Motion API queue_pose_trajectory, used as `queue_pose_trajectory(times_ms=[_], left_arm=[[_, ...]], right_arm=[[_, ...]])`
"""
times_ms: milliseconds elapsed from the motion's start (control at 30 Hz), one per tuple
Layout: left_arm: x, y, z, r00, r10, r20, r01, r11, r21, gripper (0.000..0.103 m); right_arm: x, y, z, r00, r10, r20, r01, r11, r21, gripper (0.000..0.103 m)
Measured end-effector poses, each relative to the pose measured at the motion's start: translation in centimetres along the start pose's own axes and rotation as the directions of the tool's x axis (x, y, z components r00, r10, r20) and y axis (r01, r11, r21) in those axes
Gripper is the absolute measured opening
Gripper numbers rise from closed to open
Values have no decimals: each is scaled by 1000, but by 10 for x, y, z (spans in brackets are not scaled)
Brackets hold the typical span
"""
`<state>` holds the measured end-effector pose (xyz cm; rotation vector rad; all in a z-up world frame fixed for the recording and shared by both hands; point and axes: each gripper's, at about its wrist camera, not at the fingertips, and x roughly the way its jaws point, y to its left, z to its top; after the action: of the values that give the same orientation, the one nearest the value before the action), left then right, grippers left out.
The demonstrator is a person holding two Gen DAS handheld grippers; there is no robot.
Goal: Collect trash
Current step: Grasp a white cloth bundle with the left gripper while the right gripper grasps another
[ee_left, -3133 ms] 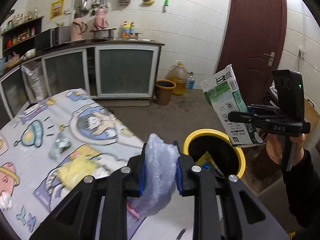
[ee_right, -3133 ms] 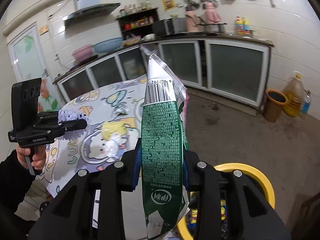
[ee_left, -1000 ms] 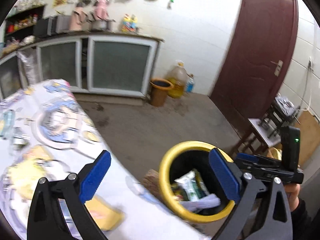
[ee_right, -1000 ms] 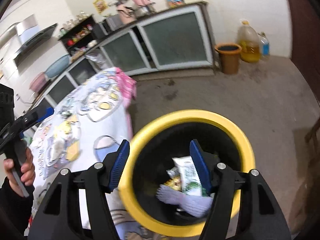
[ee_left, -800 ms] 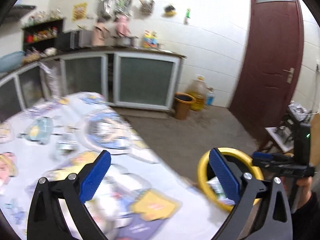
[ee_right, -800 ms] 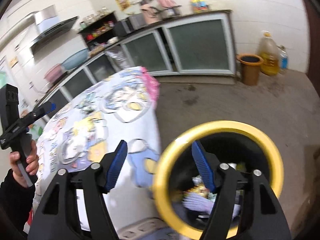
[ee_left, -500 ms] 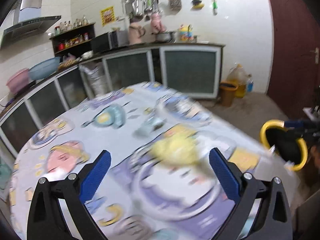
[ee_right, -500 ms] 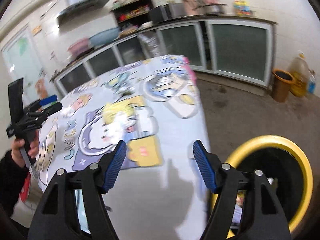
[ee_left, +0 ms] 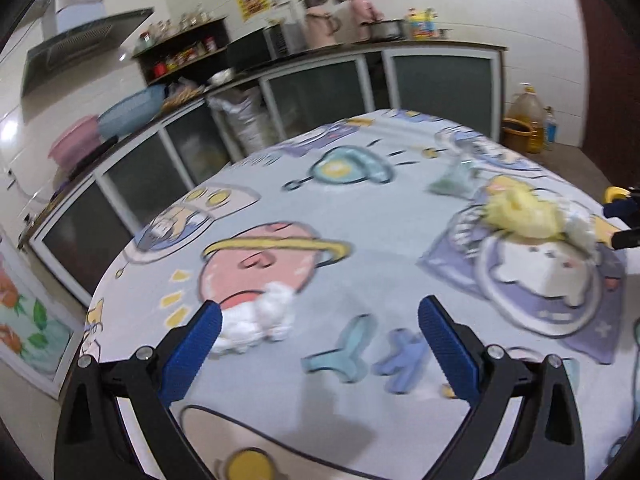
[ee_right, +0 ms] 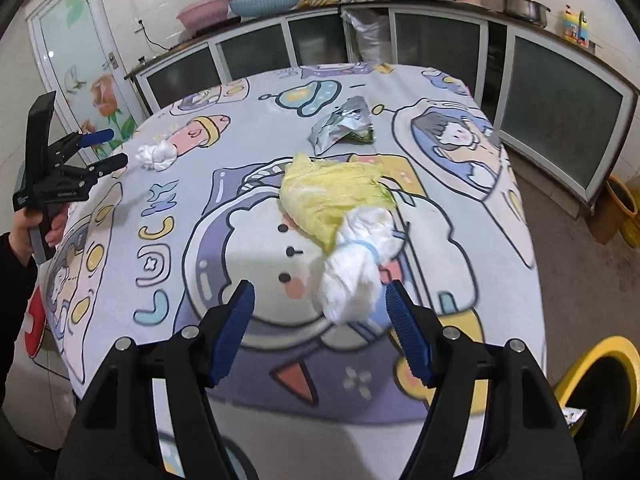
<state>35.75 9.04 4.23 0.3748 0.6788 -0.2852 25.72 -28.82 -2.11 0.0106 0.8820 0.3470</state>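
A round worktop [ee_right: 224,92] under a cartoon-print cloth fills both views, with trash scattered across it. Beyond the right tongs [ee_right: 318,322], a yellow wrapper [ee_right: 328,194] lies just ahead, touching a crumpled white tissue [ee_right: 354,272] that sits between the tips, nearer the right-hand one, and is not pinched. A silver foil packet [ee_right: 344,124] rests farther out past the wrapper. To the lower right of these tongs stands a yellow bin [ee_right: 600,368] beside the worktop. The left tongs [ee_left: 318,344], gripped by a hand [ee_right: 44,228], hover spread wide and empty; a white wad [ee_left: 260,320] lies on the cloth just inside their left tip. The right tongs stand spread too.
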Motion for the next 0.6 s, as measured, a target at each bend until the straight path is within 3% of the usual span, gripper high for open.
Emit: queue_pose_trajectory(times_ms=[333, 600], left_arm=[[67, 37, 0, 992, -4, -124, 3, 1000, -5, 95], [117, 45, -6, 968, -69, -239, 61, 997, -41, 94]], right_arm=[[36, -2, 20, 997, -38, -73, 38, 999, -5, 65], [57, -11, 25, 992, -40, -116, 43, 999, 24, 64]])
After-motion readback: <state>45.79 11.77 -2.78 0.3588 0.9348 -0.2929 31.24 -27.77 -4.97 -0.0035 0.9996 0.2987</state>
